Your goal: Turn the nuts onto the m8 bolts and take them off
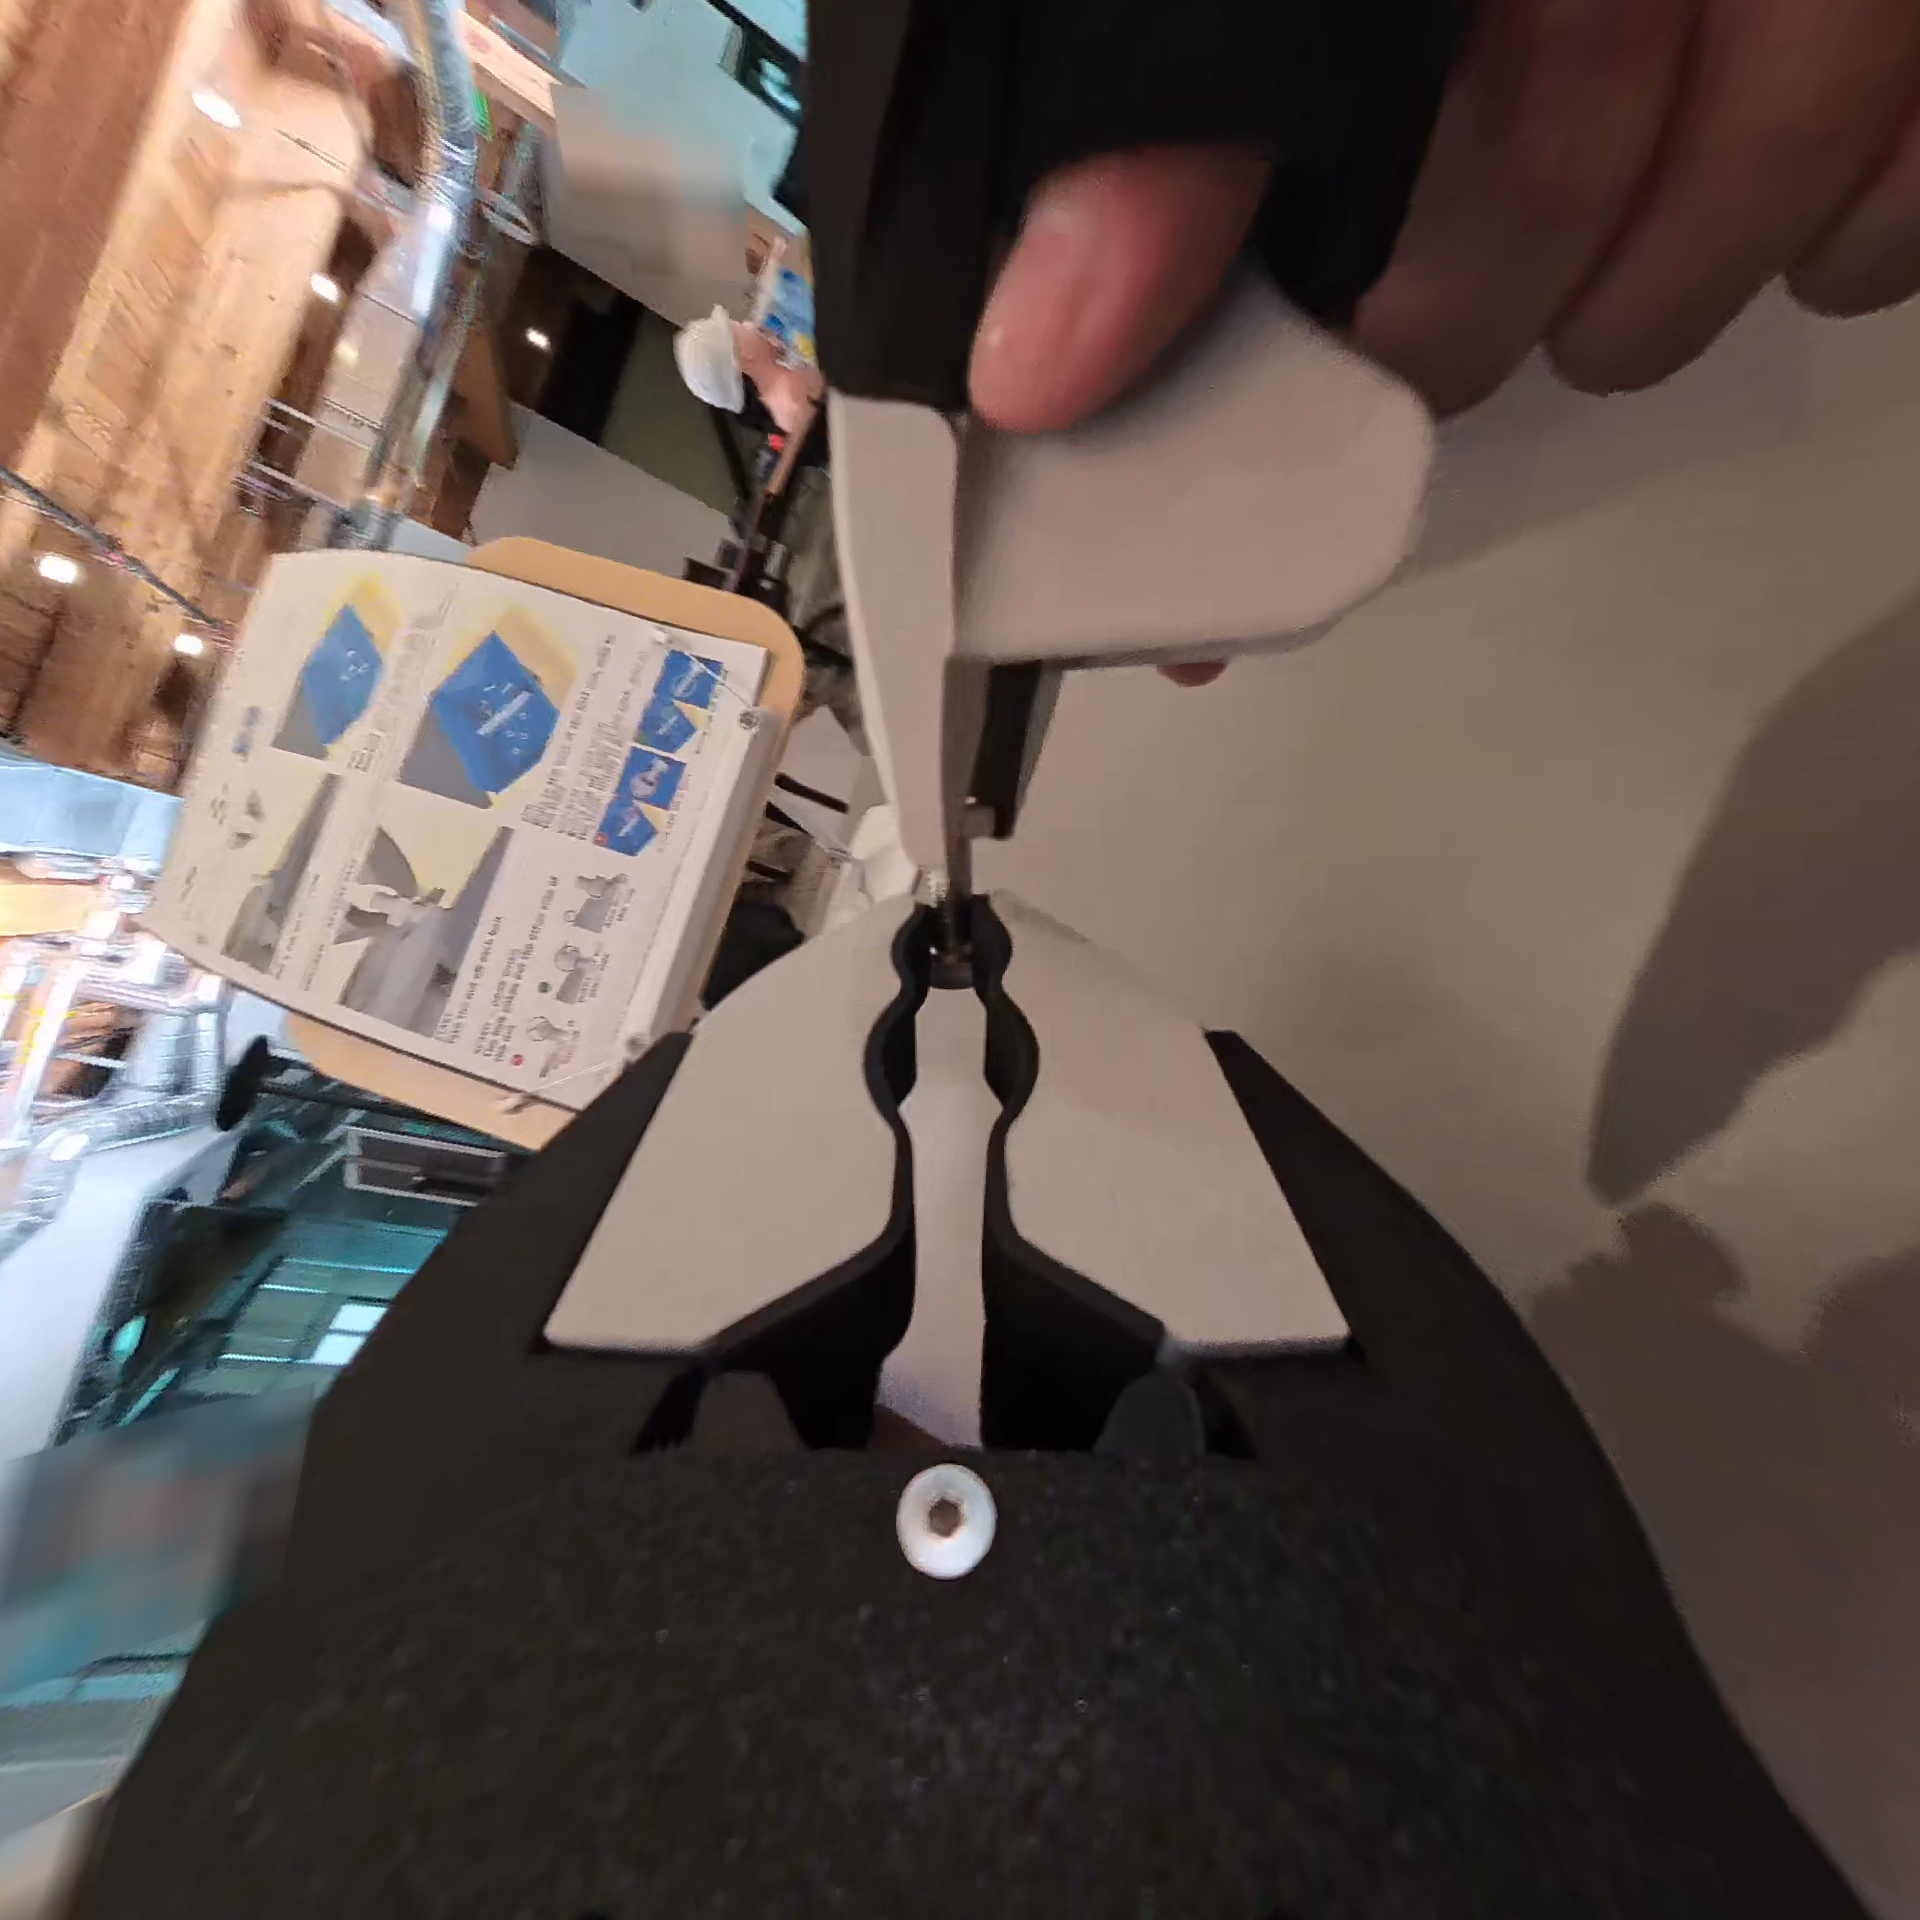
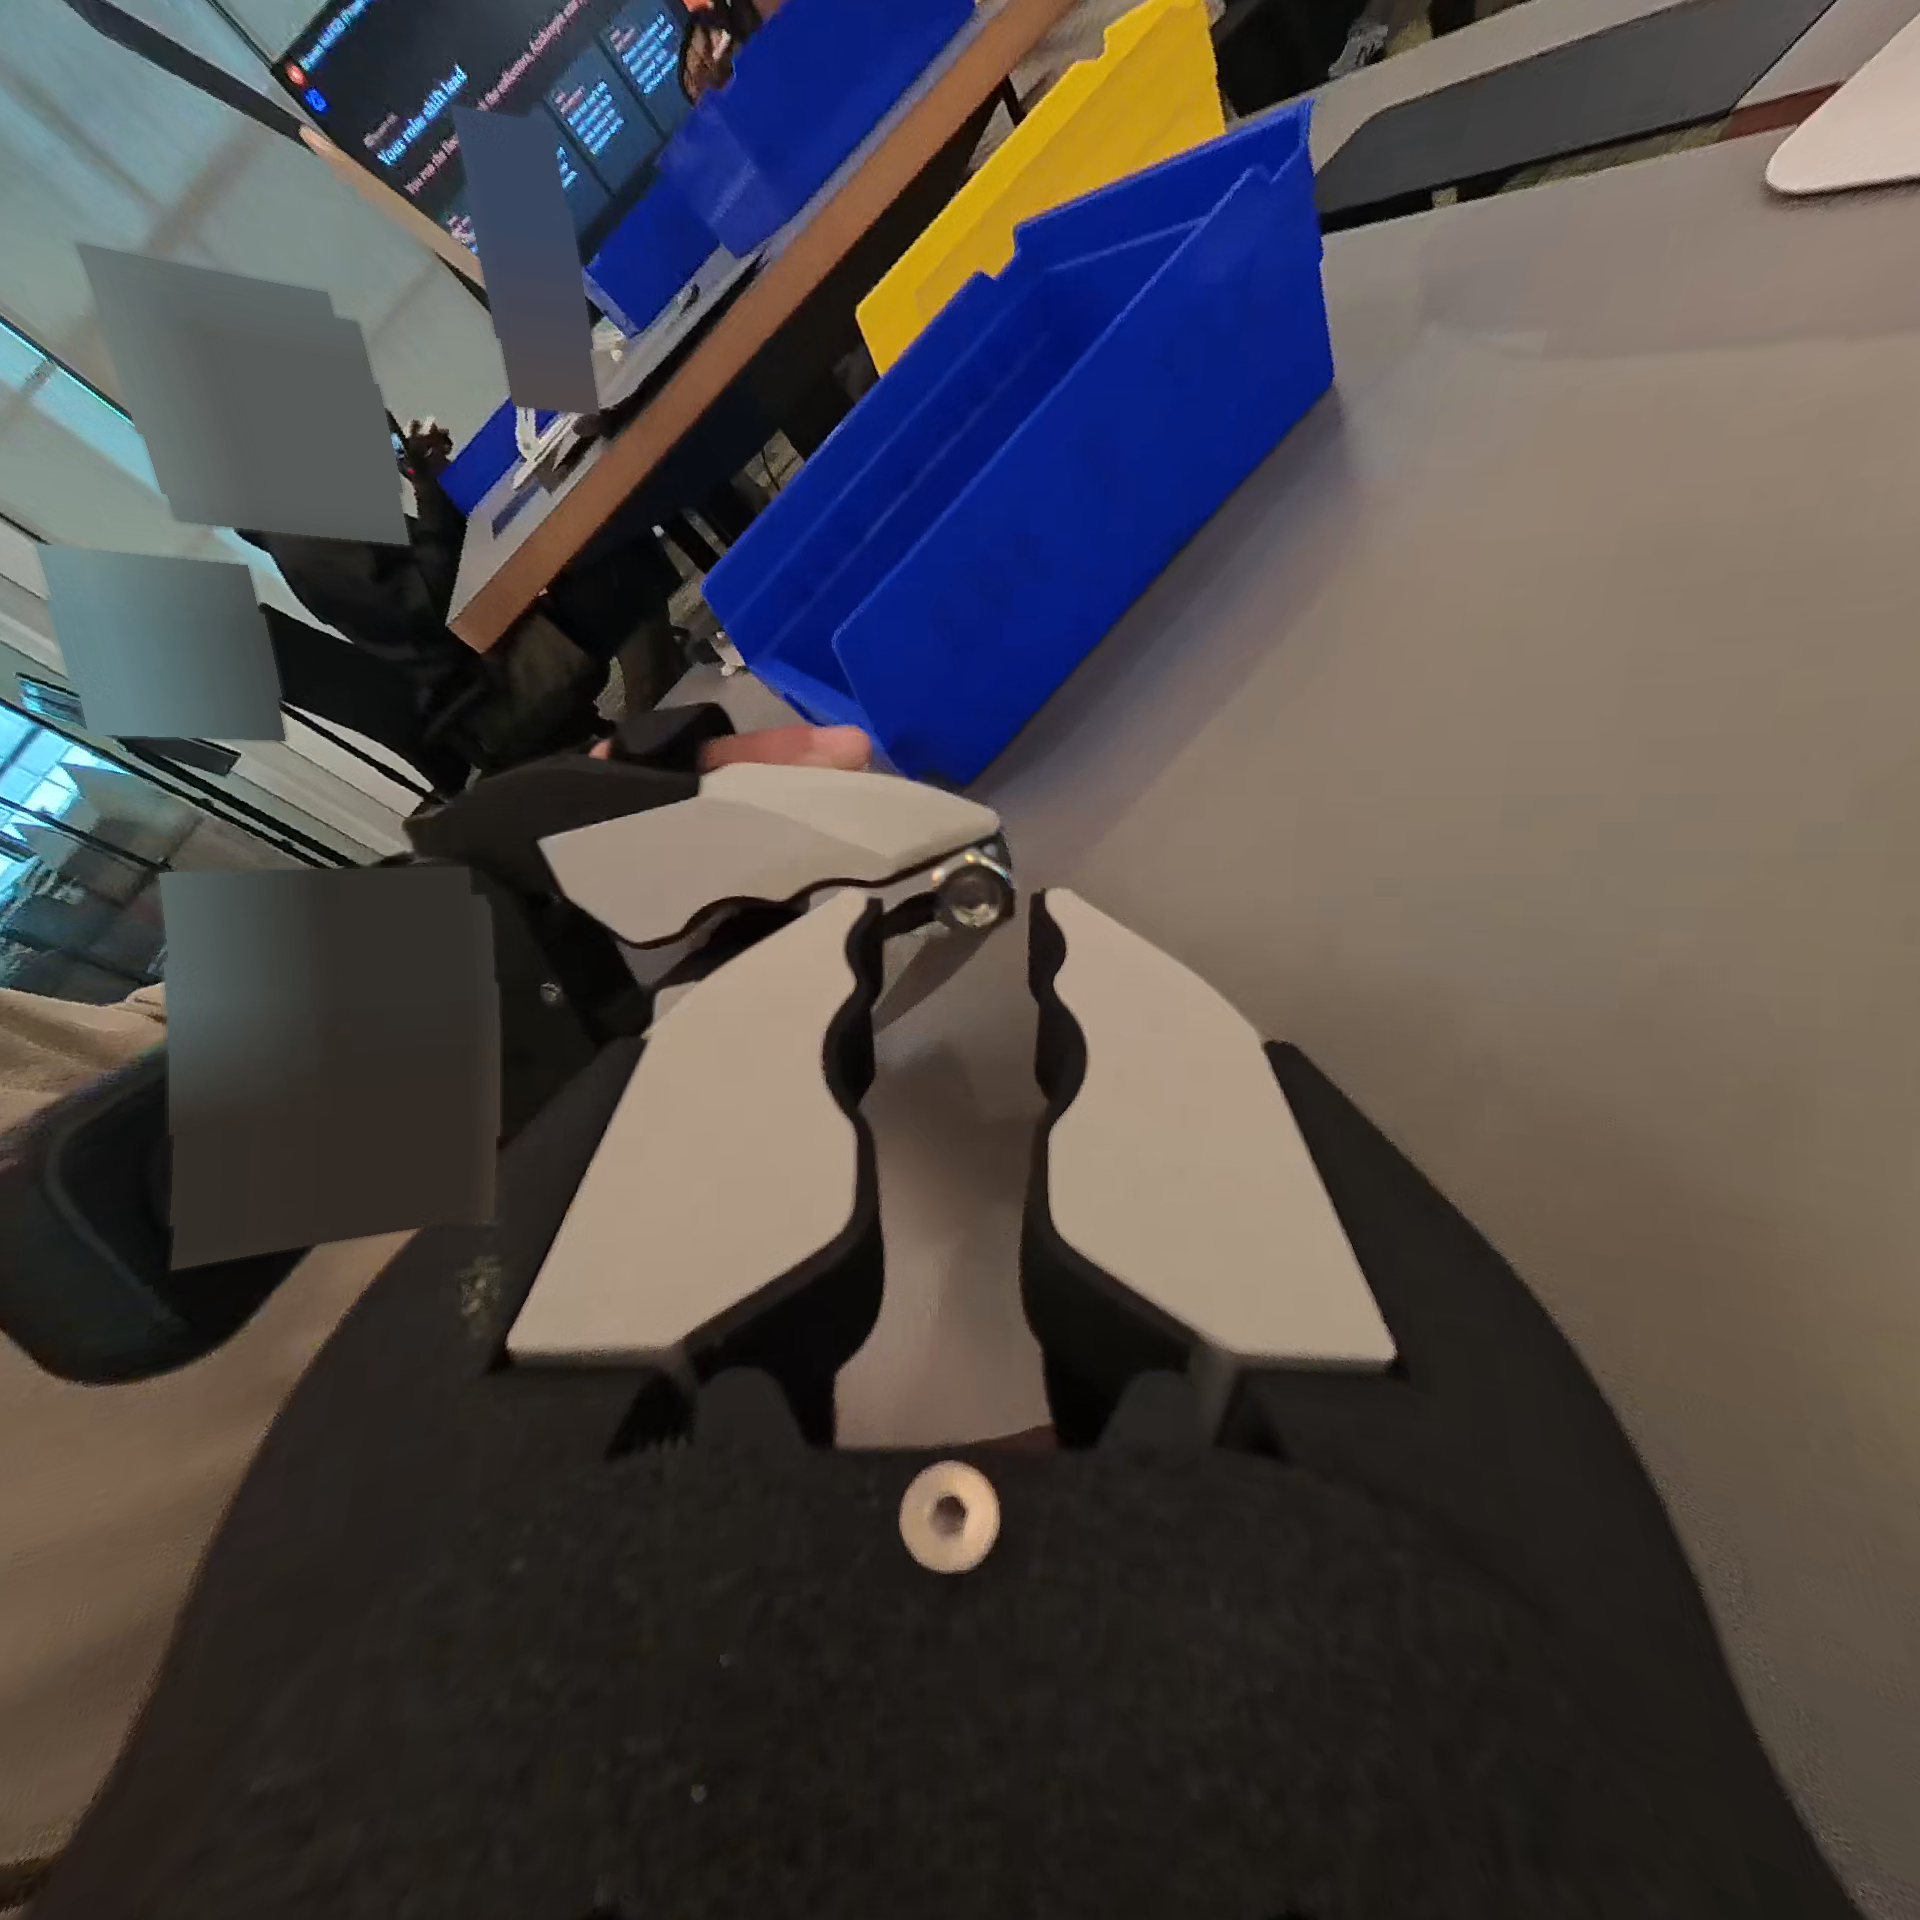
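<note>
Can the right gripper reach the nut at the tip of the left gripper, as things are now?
Probably yes. The right gripper has its jaws open, and the nut lies right at their tips with nothing between. The left gripper is shut on the bolt.

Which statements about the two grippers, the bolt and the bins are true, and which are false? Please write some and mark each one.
1. The left gripper is shut on a bolt. True.
2. The right gripper has its fingers pressed together. False: its fingers stand apart with a clear gap between them.
3. A blue bin stands on the grey table beyond the grippers. True.
4. The yellow bin stands nearer to the right wrist camera than the blue bin. False: it is behind the blue bin, farther away.
</note>
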`<action>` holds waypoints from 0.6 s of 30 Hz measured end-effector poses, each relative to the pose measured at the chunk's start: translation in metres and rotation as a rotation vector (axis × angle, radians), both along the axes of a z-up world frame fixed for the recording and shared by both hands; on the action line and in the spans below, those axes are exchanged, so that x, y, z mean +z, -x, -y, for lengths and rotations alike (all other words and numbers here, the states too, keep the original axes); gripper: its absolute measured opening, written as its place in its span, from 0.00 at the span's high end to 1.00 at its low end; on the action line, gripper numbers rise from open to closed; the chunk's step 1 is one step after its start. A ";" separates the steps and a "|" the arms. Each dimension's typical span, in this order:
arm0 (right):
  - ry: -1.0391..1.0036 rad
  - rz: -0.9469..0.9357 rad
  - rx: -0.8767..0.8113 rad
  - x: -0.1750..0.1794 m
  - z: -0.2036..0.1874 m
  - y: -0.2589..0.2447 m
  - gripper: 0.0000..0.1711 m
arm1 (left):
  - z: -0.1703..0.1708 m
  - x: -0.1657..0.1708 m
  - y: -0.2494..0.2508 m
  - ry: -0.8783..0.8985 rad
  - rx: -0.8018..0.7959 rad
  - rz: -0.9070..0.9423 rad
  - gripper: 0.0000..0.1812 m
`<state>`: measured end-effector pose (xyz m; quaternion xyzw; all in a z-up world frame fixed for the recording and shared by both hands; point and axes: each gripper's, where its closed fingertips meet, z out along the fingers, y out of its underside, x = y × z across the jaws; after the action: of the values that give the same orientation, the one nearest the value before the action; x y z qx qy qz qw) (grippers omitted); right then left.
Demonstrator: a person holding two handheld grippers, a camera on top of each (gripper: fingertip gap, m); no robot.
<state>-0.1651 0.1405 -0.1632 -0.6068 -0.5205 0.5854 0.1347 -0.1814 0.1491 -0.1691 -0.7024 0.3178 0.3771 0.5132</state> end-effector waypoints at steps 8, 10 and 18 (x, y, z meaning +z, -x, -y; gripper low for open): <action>-0.188 0.024 0.067 -0.013 0.006 -0.006 0.92 | 0.009 -0.008 -0.019 0.105 -0.074 0.122 0.96; -0.260 0.015 0.108 -0.014 0.009 -0.008 0.92 | 0.012 -0.014 -0.020 0.150 -0.124 0.247 0.96; -0.605 -0.017 0.342 -0.013 0.020 -0.019 0.92 | 0.023 -0.020 -0.038 0.391 -0.361 0.593 0.96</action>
<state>-0.1464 0.1205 -0.1763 -0.4383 -0.7636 0.4236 0.2129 -0.1434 0.1261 -0.1892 -0.7982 0.3400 -0.0060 0.4973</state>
